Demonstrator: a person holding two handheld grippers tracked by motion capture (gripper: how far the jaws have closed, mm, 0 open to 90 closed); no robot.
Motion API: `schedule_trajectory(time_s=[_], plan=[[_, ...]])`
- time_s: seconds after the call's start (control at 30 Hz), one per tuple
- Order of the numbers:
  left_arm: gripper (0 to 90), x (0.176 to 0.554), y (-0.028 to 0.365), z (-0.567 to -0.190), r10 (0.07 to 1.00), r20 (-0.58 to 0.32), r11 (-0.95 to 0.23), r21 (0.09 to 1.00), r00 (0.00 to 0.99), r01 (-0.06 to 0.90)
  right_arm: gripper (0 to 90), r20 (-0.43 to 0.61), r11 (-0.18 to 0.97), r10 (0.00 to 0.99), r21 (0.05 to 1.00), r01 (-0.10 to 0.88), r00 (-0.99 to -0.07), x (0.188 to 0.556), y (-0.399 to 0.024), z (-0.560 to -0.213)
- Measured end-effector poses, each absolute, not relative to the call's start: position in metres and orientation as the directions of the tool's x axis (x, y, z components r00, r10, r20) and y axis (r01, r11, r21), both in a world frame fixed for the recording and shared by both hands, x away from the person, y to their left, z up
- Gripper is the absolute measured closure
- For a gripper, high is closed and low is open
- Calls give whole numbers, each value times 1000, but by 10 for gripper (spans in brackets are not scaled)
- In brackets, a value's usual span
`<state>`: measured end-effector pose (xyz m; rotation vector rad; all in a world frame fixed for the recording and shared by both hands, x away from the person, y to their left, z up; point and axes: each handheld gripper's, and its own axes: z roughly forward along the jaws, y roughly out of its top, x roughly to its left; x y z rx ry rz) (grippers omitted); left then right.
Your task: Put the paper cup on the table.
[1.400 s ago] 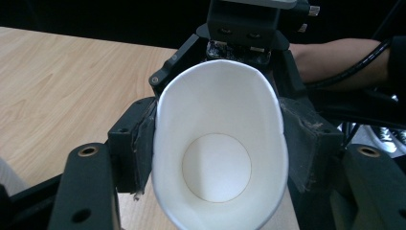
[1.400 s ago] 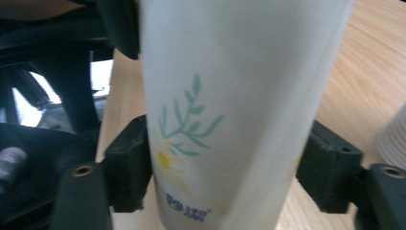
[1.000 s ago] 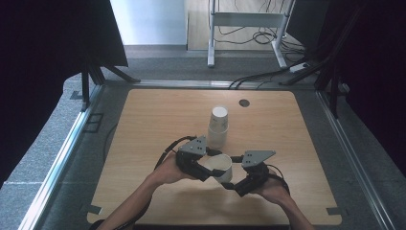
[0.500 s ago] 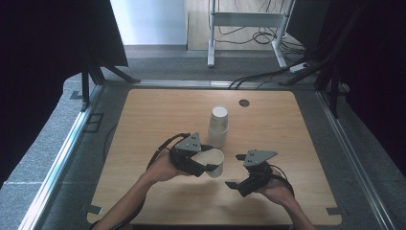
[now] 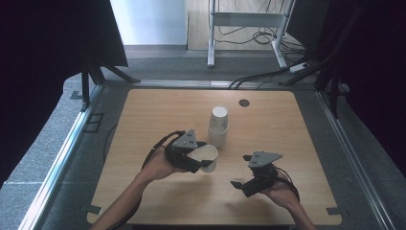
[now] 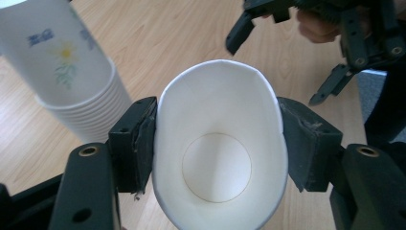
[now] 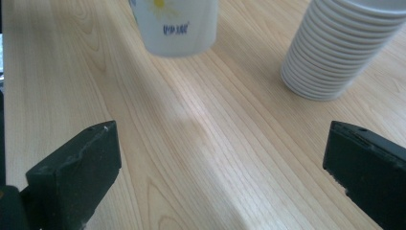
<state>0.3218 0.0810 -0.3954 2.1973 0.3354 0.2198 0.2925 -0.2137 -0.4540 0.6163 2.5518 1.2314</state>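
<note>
The left gripper (image 5: 203, 162) pinched a single paper cup (image 6: 218, 163) between its jaws, squeezing the rim into an oval, above the wooden tabletop (image 5: 287, 124). The stack of cups (image 5: 218, 126) stood upside down just beside it. The right gripper (image 5: 242, 184) hovered apart to the right, with its jaws spread and holding nothing.

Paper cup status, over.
Left gripper shut on paper cup, rim squeezed oval. Right gripper open, empty. Cup stack upside down behind. Nothing in the way.
</note>
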Motion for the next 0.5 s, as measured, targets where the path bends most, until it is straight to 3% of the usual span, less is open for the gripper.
schedule_trajectory(time_s=[0.5], plan=[[348,328,94,-390,386,78,-600,778,919,186,0,-28,536,531,784,311,-847,290,-231,-458]])
